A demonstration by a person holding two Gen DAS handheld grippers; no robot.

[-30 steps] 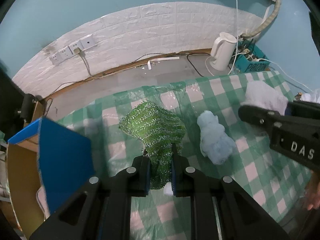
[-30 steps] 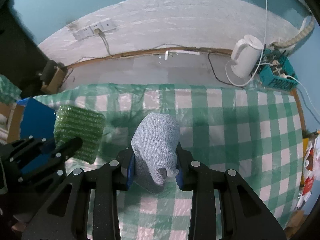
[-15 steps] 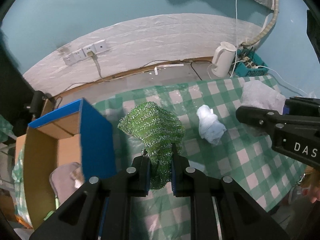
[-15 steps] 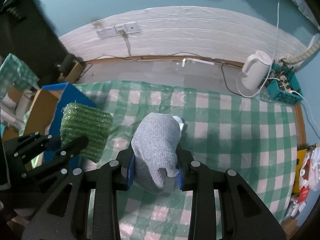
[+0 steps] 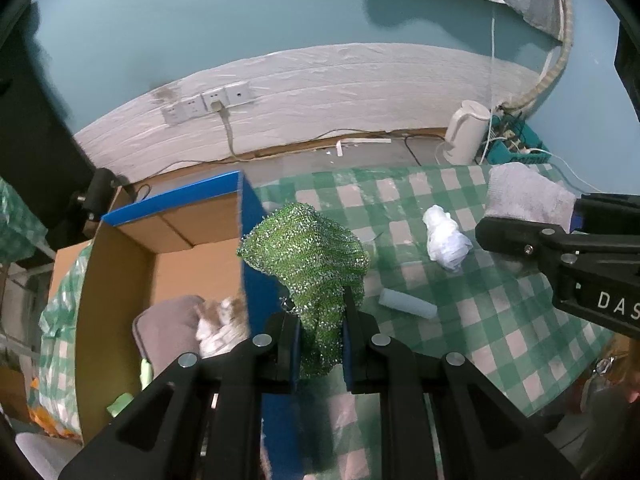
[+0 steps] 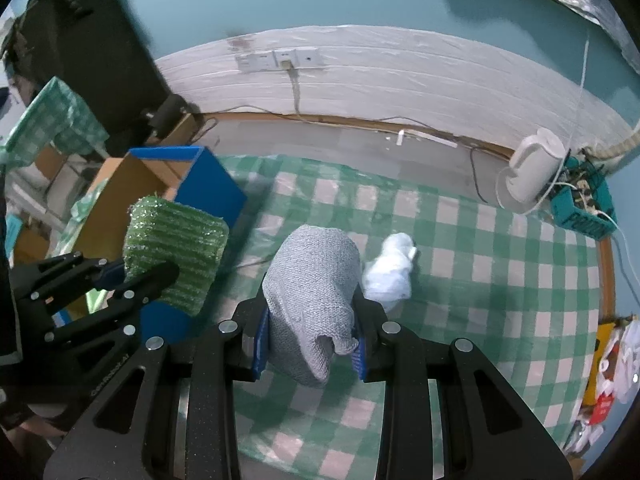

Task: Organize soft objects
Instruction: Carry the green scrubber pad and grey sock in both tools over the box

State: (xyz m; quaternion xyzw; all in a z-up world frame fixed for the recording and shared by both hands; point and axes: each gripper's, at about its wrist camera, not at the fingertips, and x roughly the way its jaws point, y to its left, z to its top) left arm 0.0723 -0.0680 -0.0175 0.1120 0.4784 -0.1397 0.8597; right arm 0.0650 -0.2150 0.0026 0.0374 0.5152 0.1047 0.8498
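My left gripper point(image 5: 320, 328) is shut on a glittery green sponge point(image 5: 308, 252) and holds it in the air beside the blue wall of an open cardboard box point(image 5: 120, 264); the sponge also shows in the right wrist view point(image 6: 176, 252). My right gripper point(image 6: 312, 340) is shut on a grey knitted cloth point(image 6: 312, 292), held above the checked table; the cloth also shows in the left wrist view point(image 5: 524, 196). A crumpled white soft lump point(image 6: 394, 272) and a small pale roll point(image 5: 408, 304) lie on the green checked tablecloth point(image 6: 480, 264).
The box holds a grey cloth point(image 5: 168, 332) and other soft things. A white kettle point(image 6: 528, 172) and a teal crate of cables point(image 6: 584, 208) stand on the floor behind the table, below a wall with sockets point(image 6: 280, 58).
Both grippers have risen and shifted left with their loads. The open box has come fully into the left view, and the white lump now shows beside the grey cloth.
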